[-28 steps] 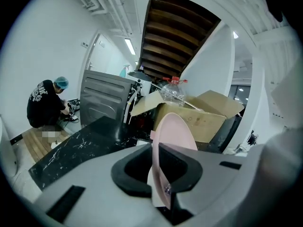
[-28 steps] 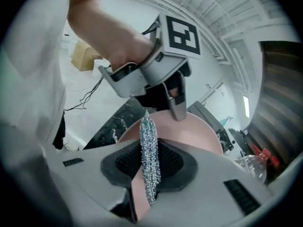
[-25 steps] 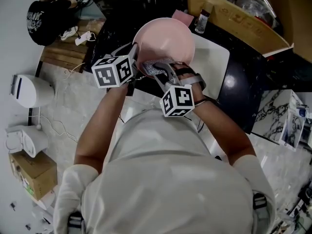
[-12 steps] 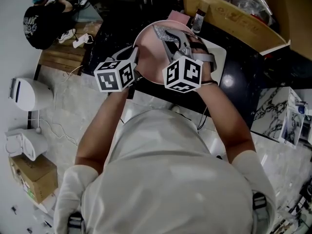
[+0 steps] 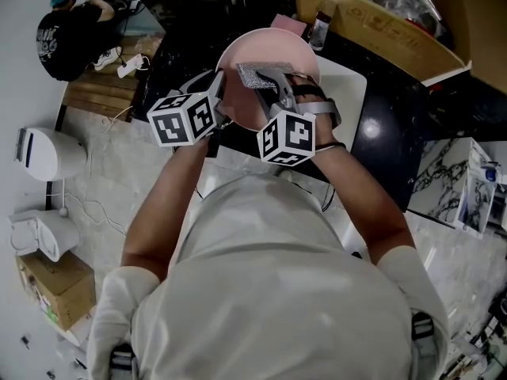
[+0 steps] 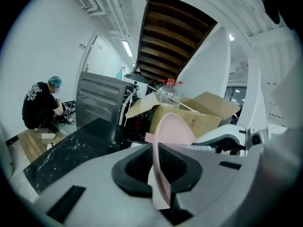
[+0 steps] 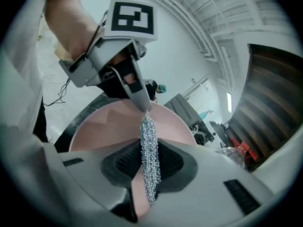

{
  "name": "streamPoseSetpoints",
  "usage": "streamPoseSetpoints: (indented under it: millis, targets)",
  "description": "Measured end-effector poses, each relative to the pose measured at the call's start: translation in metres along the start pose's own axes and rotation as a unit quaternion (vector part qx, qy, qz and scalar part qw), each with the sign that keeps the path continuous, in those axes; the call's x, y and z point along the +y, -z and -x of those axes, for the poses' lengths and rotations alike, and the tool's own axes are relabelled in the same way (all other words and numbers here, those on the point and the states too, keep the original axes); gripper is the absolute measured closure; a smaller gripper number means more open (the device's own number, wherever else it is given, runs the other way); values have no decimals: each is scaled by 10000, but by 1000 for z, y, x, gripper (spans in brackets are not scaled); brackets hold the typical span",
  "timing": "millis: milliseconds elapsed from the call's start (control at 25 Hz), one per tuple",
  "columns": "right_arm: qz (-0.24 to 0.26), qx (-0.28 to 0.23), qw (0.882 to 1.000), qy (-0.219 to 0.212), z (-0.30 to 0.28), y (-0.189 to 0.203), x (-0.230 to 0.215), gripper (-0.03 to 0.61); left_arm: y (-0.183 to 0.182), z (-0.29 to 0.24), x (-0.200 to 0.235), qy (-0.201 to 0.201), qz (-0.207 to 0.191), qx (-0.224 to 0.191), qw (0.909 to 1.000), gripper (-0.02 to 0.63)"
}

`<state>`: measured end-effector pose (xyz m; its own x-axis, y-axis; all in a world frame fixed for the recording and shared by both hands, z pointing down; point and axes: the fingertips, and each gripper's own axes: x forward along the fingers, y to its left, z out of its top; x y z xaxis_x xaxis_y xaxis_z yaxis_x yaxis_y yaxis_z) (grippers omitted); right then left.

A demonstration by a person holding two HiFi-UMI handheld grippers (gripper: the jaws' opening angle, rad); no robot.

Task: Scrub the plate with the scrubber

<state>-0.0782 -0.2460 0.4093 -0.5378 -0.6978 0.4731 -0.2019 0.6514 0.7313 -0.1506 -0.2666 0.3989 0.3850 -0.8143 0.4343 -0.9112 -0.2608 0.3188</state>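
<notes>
L claw [image 6: 162,173] held pink plate [image 5: 279,47] by its rim. The gap was narrow, and the jaws had just eased open a touch w/ rim pinched betw. them. Plate was tilted up off the black surface [image 5: 396,133], in front of a cardboard box [image 5: 380,30]. R claw [image 7: 149,174] was clamped on silver mesh scrubber [image 7: 148,141], squashed thin betw. pads, against plate's inner face nr L claw's side.
</notes>
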Motion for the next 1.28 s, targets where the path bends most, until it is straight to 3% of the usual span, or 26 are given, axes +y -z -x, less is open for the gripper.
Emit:
streamPoseSetpoints:
  millis: [440,560,800,920,1080,1280]
  targets:
    - [-101,-81,9922,-1243,23,0,72,500,-7,-3,9,-104,-40,-108,9999,584]
    - [-204,-123,9948,-991,26,1,48,500,-1,-6,11,-141,-30,-63,9999,590]
    - [-187,25,9997,144,22,11,-32,500,6,-10,2,-56,-74,14,10000,597]
    - [-192,171,9987,445,15,19,-56,500,8,-10,-3,-10,-134,46,9999,597]
    - [-300,327,9984,337,6,31,-56,500,9,-8,-7,30,-143,30,9999,594]
    - [-416,384,9984,-58,5,38,-21,500,4,-8,4,-41,1,-42,10000,591]
